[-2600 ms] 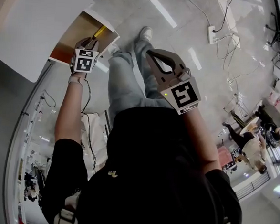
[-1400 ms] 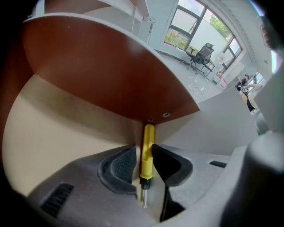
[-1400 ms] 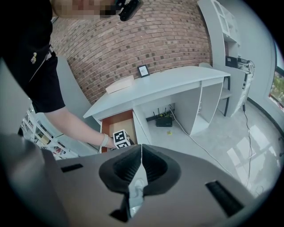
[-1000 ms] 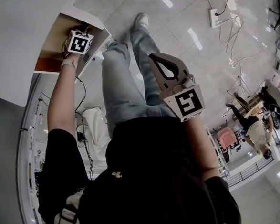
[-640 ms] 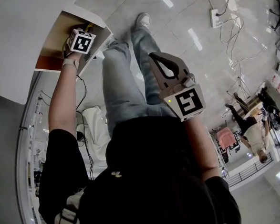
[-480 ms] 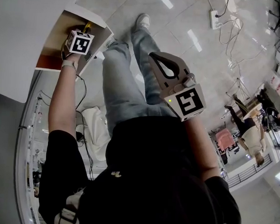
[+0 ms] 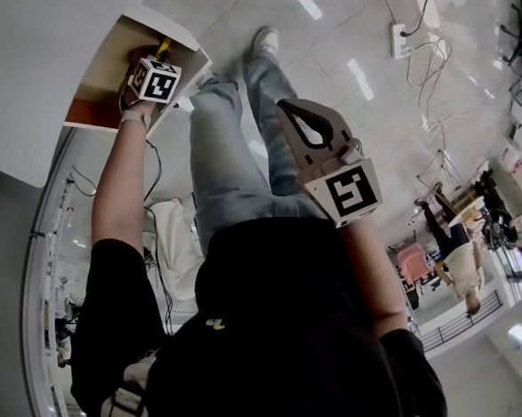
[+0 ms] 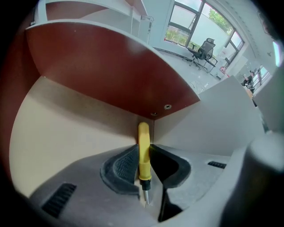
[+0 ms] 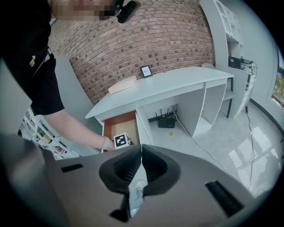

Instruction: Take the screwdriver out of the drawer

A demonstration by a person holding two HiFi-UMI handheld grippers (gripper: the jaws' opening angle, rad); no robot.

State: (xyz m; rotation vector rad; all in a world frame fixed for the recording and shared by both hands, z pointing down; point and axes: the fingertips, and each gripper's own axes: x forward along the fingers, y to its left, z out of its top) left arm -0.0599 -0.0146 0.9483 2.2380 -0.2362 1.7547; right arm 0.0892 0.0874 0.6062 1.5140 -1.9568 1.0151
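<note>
Pale tiled floor, brick wall behind, and a white desk with one drawer pulled open, tan floor and red-brown walls. Change over the last couple of seconds: the left gripper went deeper toward the drawer's far corner, and the yellow handle, hidden behind its marker cube a second ago, now shows past the cube in the head view. Left gripper view: the screwdriver stands between the jaws, handle toward the corner and metal tip back toward the camera, both pads against the handle. The jaws have just eased a touch wider, yet the tool is pinched. Reading: grasp looks made, tool not yet out of the drawer, so lifting it clear is what remains; a loosening grip could let it slip. The right gripper hangs over the floor, tongs closed together on nothing. Count: one screwdriver, one open drawer, two grippers, one desk.
</note>
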